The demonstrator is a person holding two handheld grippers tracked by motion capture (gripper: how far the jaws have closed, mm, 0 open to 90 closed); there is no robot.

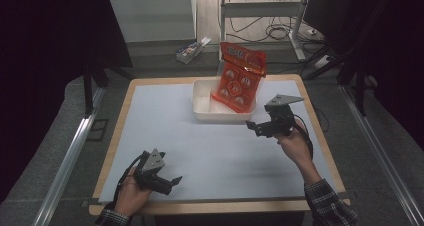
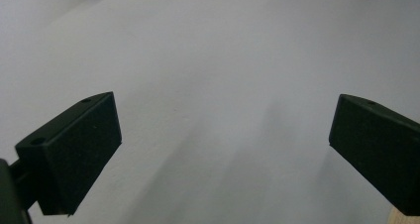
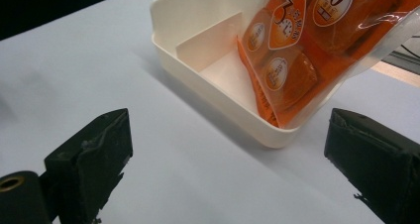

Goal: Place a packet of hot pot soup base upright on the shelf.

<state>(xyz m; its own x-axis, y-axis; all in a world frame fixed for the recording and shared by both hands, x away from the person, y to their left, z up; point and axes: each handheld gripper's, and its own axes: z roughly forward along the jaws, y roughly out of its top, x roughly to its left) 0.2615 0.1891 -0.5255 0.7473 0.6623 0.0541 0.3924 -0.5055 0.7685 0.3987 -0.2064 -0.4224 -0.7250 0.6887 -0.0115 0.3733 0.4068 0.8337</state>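
An orange snack bag [image 1: 239,77] stands upright in the right part of a white divided tray [image 1: 202,106] at the table's far middle, leaning against the tray's right wall. In the right gripper view the bag [image 3: 307,50] rises out of the tray [image 3: 218,107], whose inner divider shows. My right gripper [image 1: 256,127] hovers just right of and in front of the tray, jaws open with nothing between them [image 3: 228,169]. My left gripper [image 1: 170,183] rests near the table's front left edge, open and empty over bare mat [image 2: 225,144].
A pale grey mat [image 1: 175,136] covers the wooden table [image 1: 117,136]. A small white box [image 1: 191,50] lies on the floor beyond the table. Cables and a metal frame leg [image 1: 296,31] stand at the back right.
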